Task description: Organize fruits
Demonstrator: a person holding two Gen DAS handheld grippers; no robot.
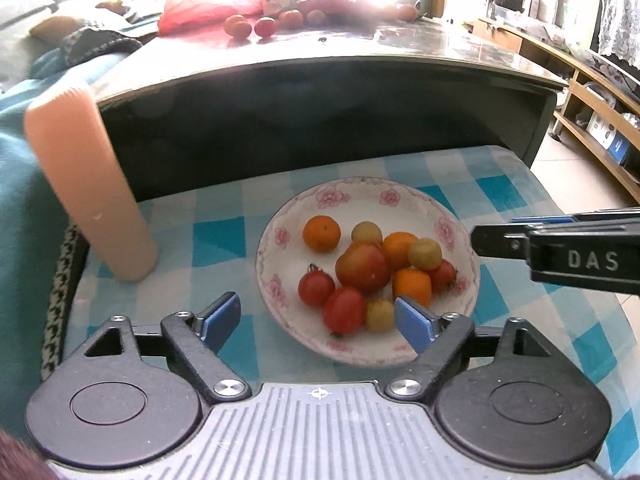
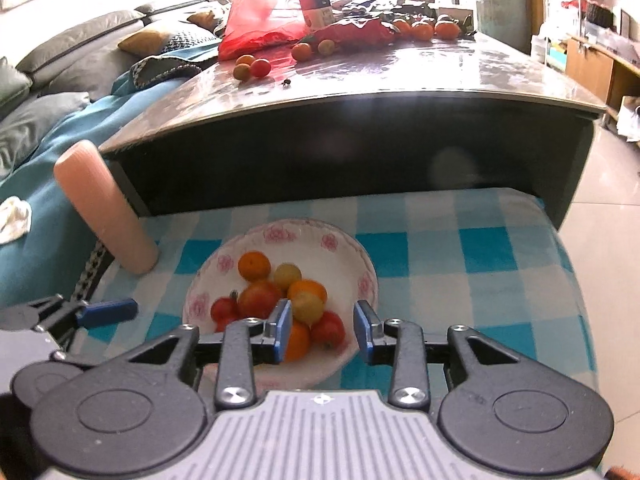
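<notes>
Landmark: floral plate [image 1: 276,236] on the blue-checked cloth [image 1: 216,236].

Done so far, judged from the layout: the plate carries a heap of small fruit: three oranges, e.g. one alone at the plate's far-left side [image 1: 321,233], one large tomato [image 1: 363,267] at the centre, smaller red tomatoes on the near side [image 1: 316,288], and yellow-green fruits among them [image 1: 425,254]. About ten pieces in all; the exact count is uncertain where they overlap.

Left to do, by my reading: loose fruit lies on the dark table [image 2: 400,76] beyond the plate, well apart from it. A pair by the red bag [image 2: 256,20]: one orange-yellow [image 2: 242,71], one red [image 2: 260,67]. More oranges farther back [image 2: 422,29]. So the task looks partly done.

Left gripper [image 1: 316,318]: jaws wide, nothing held, hovering over the plate's near rim.
Right gripper [image 2: 322,330]: jaws apart, moderate gap, nothing between them, above the plate's near-right side.

A peach ribbed cylinder [image 1: 92,184] leans left of the plate, against the table edge.
</notes>
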